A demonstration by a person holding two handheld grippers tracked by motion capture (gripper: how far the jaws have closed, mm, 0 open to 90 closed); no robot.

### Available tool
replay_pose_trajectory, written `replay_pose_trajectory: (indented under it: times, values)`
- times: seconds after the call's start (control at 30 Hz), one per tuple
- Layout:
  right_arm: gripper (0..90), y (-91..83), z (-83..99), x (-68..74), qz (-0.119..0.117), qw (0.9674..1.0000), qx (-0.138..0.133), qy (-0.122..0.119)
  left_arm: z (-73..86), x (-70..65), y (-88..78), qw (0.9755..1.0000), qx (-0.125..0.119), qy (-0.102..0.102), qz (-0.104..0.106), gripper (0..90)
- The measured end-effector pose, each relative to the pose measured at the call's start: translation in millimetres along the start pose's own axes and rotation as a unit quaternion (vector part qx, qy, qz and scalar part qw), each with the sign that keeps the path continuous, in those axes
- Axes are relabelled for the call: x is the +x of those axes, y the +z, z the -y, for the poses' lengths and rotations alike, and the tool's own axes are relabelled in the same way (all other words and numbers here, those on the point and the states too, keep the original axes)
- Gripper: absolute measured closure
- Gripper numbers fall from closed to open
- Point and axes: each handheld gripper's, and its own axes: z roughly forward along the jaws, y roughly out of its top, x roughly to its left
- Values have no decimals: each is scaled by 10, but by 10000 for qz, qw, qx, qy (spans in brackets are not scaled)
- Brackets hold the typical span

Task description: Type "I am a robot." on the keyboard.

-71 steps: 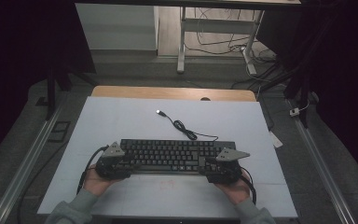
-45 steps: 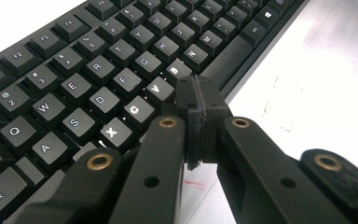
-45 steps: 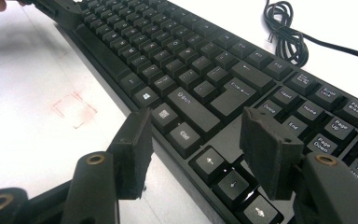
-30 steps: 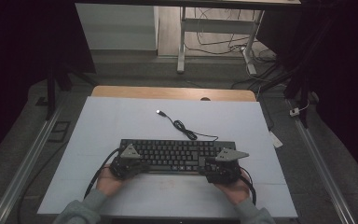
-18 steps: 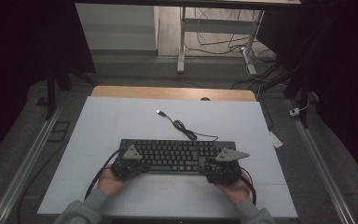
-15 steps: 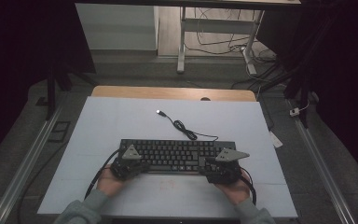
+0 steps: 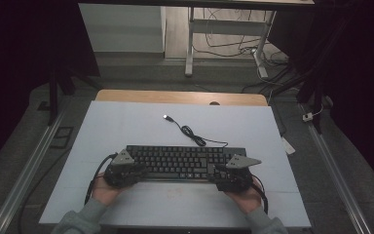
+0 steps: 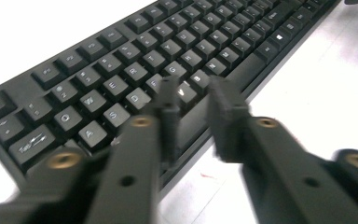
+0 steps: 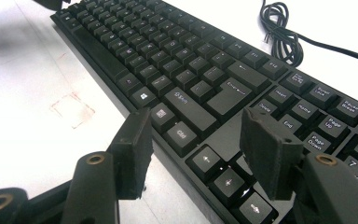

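A black keyboard (image 7: 185, 161) lies flat on the white table top, its cable (image 7: 190, 131) coiled behind it and ending in a USB plug (image 7: 166, 117). My left gripper (image 7: 137, 170) is at the keyboard's front left. In the left gripper view, the left gripper (image 8: 196, 88) hovers blurred over the bottom key rows (image 8: 121, 70). Its jaws have just been opening, with nothing gripped between them. My right gripper (image 7: 220, 172) is at the front right. The right gripper (image 9: 198, 123) stands open, one jaw in front of the keyboard (image 9: 191, 60), the other above the arrow keys.
The white table top (image 7: 126, 126) has a wooden strip (image 7: 180, 97) along its far edge. A faint red square mark (image 9: 72, 109) sits in front of the keyboard. The coiled cable (image 9: 279, 32) lies behind the right end. A small white tag (image 7: 288, 145) hangs off the right edge.
My left gripper went right along the keyboard's front edge, then drew back a little to the left. The right gripper and the keyboard have stayed put.
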Motion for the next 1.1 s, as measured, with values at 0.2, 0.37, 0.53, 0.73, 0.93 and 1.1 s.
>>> replay_pose_trajectory:
  times: [0.2,0.37,0.53,0.73,0.93,1.1]
  values:
    - [443,-3,0,-1,-10,10000,-28,-3,53,23,-77,9998,-94,-125,-115,472]
    - [443,-4,-1,-3,-10,10000,-26,-12,92,68,-120,9996,-118,-223,-133,418]
    - [443,-10,-2,-8,-10,10000,-33,-2,125,104,-157,9993,-124,-299,-166,392]
    - [443,-10,-2,-7,-8,10000,-26,-6,131,115,-175,9993,-136,-309,-171,383]
    - [443,-9,-2,-6,8,10000,-12,-18,133,111,-162,9994,-115,-291,-176,381]
    - [443,-4,-1,-6,-10,10000,-10,-24,131,116,-158,9993,-111,-285,-194,380]
